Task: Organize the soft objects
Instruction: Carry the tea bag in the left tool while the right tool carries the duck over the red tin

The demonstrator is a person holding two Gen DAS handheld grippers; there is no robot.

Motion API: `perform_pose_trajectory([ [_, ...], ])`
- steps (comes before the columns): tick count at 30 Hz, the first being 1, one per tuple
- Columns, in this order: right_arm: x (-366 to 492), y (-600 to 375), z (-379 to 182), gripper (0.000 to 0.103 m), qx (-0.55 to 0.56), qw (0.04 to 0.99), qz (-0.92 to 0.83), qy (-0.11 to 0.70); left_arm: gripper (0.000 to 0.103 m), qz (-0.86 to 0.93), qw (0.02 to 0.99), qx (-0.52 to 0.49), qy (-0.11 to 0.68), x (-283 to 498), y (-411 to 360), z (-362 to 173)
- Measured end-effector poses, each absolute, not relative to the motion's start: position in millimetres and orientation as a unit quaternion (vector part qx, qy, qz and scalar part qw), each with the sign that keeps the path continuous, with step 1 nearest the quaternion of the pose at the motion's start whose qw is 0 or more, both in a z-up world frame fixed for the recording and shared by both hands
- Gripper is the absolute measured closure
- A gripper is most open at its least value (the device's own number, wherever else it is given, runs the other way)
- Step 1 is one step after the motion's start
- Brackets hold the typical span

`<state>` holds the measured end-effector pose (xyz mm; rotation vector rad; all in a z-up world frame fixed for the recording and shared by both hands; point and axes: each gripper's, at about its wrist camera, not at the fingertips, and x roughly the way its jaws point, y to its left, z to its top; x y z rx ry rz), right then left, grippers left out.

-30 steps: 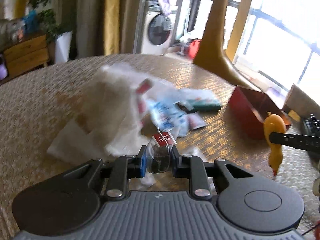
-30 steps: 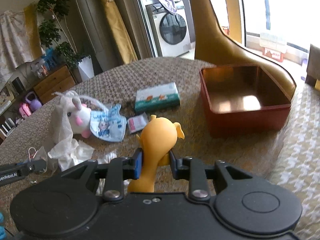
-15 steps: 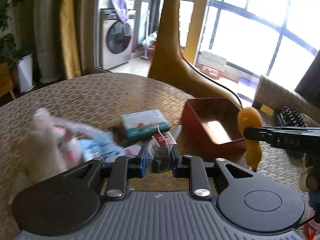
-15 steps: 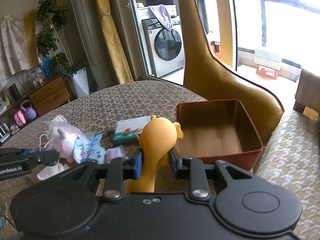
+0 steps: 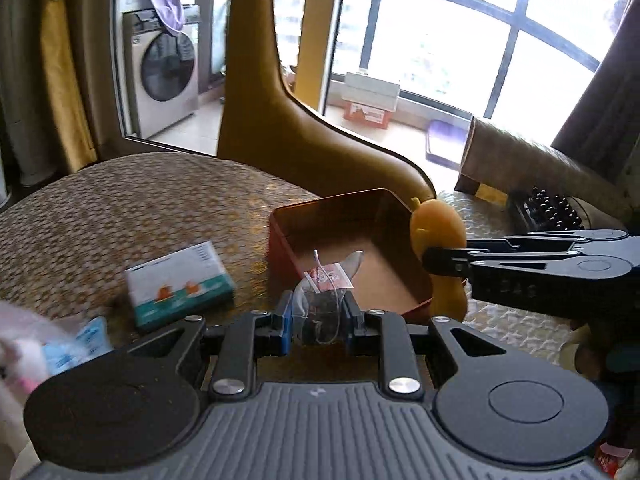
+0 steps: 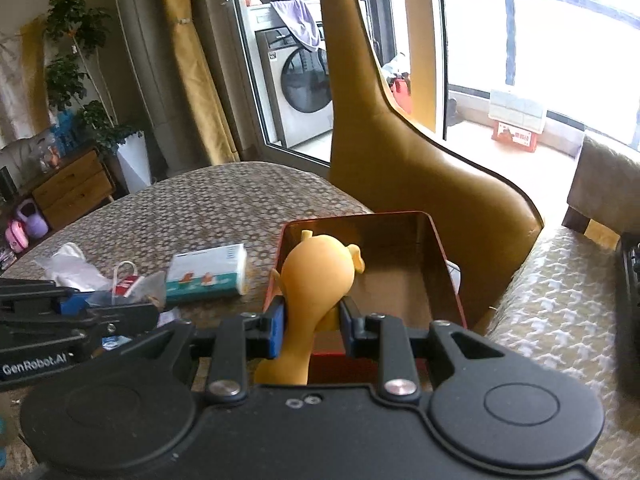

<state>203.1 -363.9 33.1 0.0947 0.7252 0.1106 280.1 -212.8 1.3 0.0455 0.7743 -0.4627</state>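
Left gripper (image 5: 318,316) clamped on clear tea-bag sachet (image 5: 320,300); right gripper (image 6: 312,320) clenching soft orange rubber chicken (image 6: 316,280), seemingly over red square tin (image 6: 400,240).

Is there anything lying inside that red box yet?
No, the red box shows only its bare floor; the yellow toy is clamped in the right gripper in front of it.

grippers: 2, left (image 5: 317,316), right (image 6: 312,322)
red box (image 6: 440,248): 1
yellow rubber toy (image 6: 320,276): 1
tea bag (image 5: 320,304): 1
tissue pack (image 6: 206,274): 1
white plush toy (image 5: 16,356): 1
blue-white packet (image 5: 84,344): 1
white tissue (image 6: 70,266): 1
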Motion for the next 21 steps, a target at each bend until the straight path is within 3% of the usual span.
perform_pose_trajectory([
  [21,282.7,-396.7,-24.3,0.076,-0.016,0.910,0.043,0.413,0.080,-0.218,0.858,0.011,0.464,402.8,-302.9,-55.9],
])
